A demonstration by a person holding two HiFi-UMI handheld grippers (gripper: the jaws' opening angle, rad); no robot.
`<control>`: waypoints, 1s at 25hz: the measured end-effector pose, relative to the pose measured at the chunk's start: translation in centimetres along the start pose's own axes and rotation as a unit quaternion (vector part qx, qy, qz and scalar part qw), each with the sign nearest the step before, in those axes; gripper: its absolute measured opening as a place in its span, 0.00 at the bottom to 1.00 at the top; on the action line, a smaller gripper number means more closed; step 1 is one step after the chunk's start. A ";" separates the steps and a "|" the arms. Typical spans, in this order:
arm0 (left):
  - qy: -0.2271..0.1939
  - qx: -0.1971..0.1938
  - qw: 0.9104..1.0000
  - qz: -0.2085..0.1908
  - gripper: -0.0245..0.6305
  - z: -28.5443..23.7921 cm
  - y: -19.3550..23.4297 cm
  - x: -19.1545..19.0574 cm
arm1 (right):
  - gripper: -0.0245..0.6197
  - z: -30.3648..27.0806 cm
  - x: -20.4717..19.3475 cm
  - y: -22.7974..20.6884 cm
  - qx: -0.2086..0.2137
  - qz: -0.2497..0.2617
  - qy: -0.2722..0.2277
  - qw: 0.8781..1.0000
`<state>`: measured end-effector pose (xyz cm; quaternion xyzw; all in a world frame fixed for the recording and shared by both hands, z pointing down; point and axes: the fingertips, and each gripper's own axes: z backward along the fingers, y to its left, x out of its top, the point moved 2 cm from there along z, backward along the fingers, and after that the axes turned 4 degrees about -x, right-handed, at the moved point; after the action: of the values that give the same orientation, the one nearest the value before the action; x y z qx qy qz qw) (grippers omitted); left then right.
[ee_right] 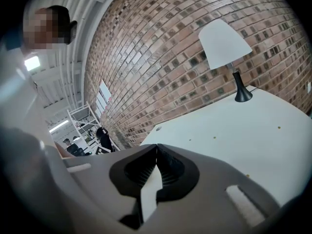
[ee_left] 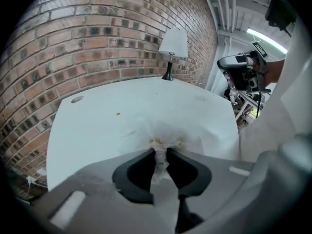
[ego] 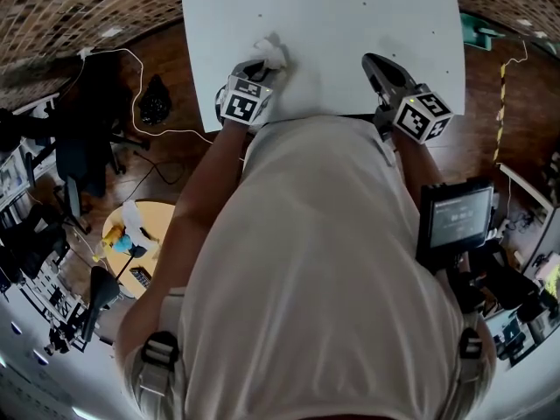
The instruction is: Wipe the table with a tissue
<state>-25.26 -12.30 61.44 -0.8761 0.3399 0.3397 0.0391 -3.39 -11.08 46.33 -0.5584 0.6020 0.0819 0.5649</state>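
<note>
Left claw (ee_left: 161, 152) is pinching the crumpled tissue (ee_left: 165, 136) and pressing it on the white table (ee_left: 97, 130), a crumb (ee_left: 117, 113) lying ahead-left of it, while the right claw (ee_right: 156, 149) is idling closed and empty.

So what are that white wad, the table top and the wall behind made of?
The wad looks like thin tissue paper: crumpled, soft-edged, matte. The table top seems smooth white laminate or painted board; which, I can't tell. The wall is reddish-brown brick with pale mortar lines.
</note>
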 end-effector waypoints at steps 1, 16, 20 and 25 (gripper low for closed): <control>-0.002 0.004 1.000 0.003 0.15 0.3 0.3 -0.4 | 0.05 0.0 0.0 -0.1 0.001 0.000 0.000 1.000; 0.020 0.030 0.999 -0.015 0.19 1.6 1.6 -1.8 | 0.05 0.2 -1.0 0.1 0.002 -0.008 -0.003 1.000; -0.021 0.052 0.998 0.010 0.16 3.1 2.6 -1.1 | 0.05 0.4 -0.9 0.0 -0.001 -0.010 -0.004 1.000; -0.033 0.113 0.987 0.106 0.16 7.4 6.5 -4.7 | 0.05 0.4 -0.6 0.0 -0.005 -0.011 -0.007 1.000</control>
<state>-36.06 -12.41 59.72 -0.8134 0.4652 0.3304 0.1133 -3.32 -10.46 46.64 -0.5668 0.5913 0.0828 0.5676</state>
